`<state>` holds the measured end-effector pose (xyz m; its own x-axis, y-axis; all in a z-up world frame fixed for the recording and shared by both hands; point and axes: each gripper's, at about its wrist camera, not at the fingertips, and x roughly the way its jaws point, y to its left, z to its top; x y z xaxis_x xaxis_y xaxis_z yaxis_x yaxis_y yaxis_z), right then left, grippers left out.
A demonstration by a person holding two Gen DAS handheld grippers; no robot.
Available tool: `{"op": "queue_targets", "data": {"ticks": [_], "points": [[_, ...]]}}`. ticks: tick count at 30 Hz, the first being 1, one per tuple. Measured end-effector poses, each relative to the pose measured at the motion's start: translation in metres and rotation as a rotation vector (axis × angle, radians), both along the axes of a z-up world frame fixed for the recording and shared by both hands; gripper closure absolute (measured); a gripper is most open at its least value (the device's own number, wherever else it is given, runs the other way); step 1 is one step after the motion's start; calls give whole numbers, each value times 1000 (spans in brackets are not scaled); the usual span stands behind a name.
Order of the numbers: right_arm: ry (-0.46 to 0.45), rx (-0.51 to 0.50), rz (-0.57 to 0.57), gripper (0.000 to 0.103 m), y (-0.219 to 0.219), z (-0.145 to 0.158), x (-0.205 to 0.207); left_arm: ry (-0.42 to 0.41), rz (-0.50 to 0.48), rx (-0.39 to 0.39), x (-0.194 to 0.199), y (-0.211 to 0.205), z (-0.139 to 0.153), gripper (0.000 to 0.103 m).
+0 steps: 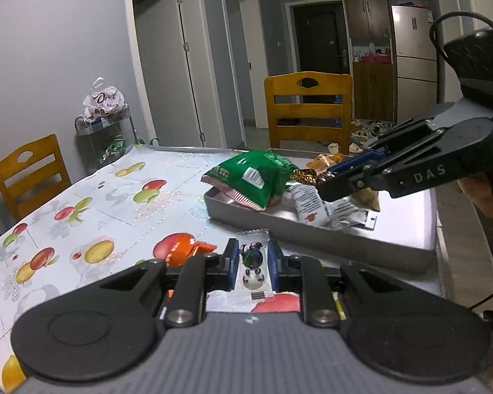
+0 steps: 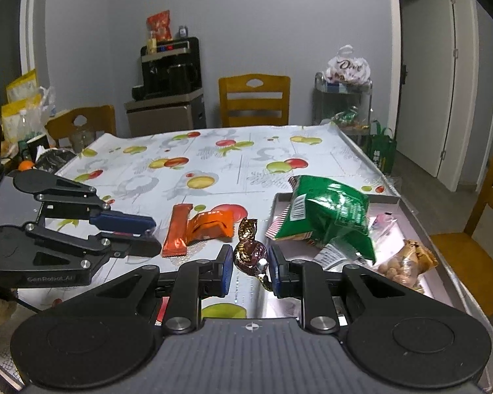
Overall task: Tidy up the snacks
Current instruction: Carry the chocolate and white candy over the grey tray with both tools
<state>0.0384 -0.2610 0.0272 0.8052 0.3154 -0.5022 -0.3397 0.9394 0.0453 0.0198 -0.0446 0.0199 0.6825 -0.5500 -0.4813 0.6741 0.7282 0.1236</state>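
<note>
Left gripper (image 1: 253, 262) clamping a white sachet (image 1: 252, 264), right gripper (image 2: 249, 264) pinching a brown foil candy (image 2: 248, 249), grey tray (image 2: 420, 223) lying just right of it, orange packets (image 2: 200, 228) lying ahead-left

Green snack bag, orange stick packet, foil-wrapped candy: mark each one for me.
green snack bag (image 2: 328, 211), right wrist view, middle of the bag's crinkled front
orange stick packet (image 2: 177, 229), right wrist view, middle of the long wrapper
foil-wrapped candy (image 2: 248, 252), right wrist view, round body below the twisted end
</note>
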Motion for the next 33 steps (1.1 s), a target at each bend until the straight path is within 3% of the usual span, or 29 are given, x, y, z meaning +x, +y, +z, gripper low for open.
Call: {"op": "queue_targets", "data": {"ticks": [12, 22, 33], "points": [[-16, -9, -91, 78, -50, 3, -14, -5, -77, 12, -2, -35, 10, 87], [25, -22, -164, 78, -96, -11, -27, 15, -199, -54, -4, -77, 19, 87], [72, -13, -214, 78, -130, -32, -33, 86, -348, 6, -6, -148, 0, 87]]}}
